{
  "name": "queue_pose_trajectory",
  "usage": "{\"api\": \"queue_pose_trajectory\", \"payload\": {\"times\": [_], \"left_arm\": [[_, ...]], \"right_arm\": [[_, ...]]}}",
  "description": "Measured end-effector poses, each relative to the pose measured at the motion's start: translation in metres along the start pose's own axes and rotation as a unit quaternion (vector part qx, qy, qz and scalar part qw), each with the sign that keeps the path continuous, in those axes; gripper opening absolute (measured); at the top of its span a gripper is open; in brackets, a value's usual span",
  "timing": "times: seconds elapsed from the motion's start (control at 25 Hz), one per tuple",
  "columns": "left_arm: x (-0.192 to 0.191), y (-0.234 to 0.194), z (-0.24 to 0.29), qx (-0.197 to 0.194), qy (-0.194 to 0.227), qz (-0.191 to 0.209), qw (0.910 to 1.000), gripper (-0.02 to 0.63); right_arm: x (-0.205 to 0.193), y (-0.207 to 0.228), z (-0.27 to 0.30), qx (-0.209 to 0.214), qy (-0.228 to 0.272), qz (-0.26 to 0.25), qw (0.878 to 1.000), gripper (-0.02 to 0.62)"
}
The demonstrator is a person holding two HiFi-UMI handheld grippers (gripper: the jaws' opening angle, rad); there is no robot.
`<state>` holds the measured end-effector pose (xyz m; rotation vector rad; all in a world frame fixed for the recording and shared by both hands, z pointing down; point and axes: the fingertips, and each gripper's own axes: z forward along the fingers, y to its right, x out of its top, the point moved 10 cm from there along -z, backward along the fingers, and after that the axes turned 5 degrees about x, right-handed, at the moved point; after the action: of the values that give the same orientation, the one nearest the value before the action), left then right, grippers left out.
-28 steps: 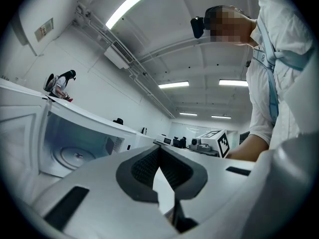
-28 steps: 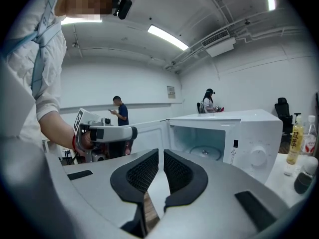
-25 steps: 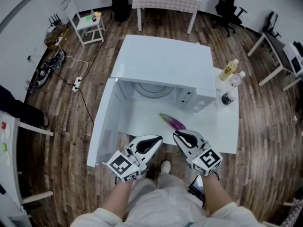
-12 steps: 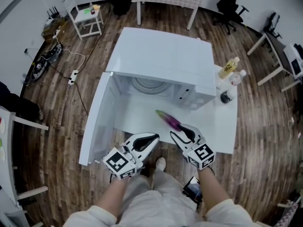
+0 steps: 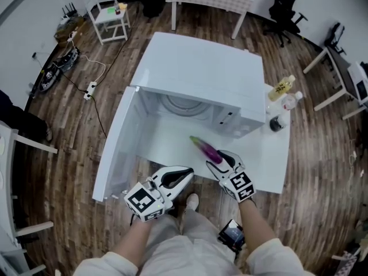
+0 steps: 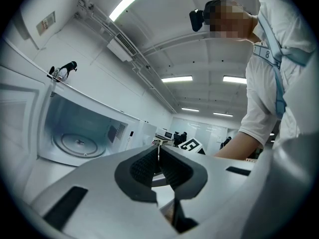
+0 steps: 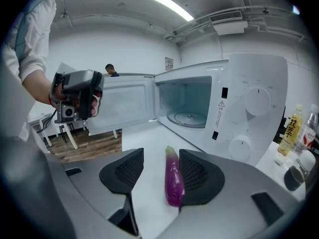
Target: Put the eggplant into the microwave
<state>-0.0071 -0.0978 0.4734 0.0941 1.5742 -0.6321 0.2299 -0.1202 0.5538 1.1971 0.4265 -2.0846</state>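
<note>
With the right tool [image 7: 160, 156], its jaws just opened wide, straddling the eggplant [image 7: 173, 180] on the counter [image 5: 263, 157] at 5 o'clock of the open microwave [image 5: 201, 68], centre the eggplant, then close gently; the left tool [image 6: 158, 151] is closed, empty

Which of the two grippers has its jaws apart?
The right gripper: its jaws have just been opening, the purple eggplant between them; the left gripper is shut.

Tally on the table [image 5: 267, 157]
One microwave [image 5: 201, 68], one eggplant [image 5: 206, 148], two bottles at the right edge: yellow-labelled bottle [image 5: 280, 87], clear bottle [image 5: 289, 102].
</note>
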Motion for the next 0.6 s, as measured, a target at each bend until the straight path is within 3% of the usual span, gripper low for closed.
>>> {"api": "queue_pose_trajectory", "payload": {"times": [0.6], "left_arm": [[-0.008, 0.001, 0.005, -0.004, -0.013, 0.000, 0.9999, 0.002]], "right_arm": [[-0.033, 0.020, 0.023, -0.023, -0.094, -0.008, 0.995, 0.244]]}}
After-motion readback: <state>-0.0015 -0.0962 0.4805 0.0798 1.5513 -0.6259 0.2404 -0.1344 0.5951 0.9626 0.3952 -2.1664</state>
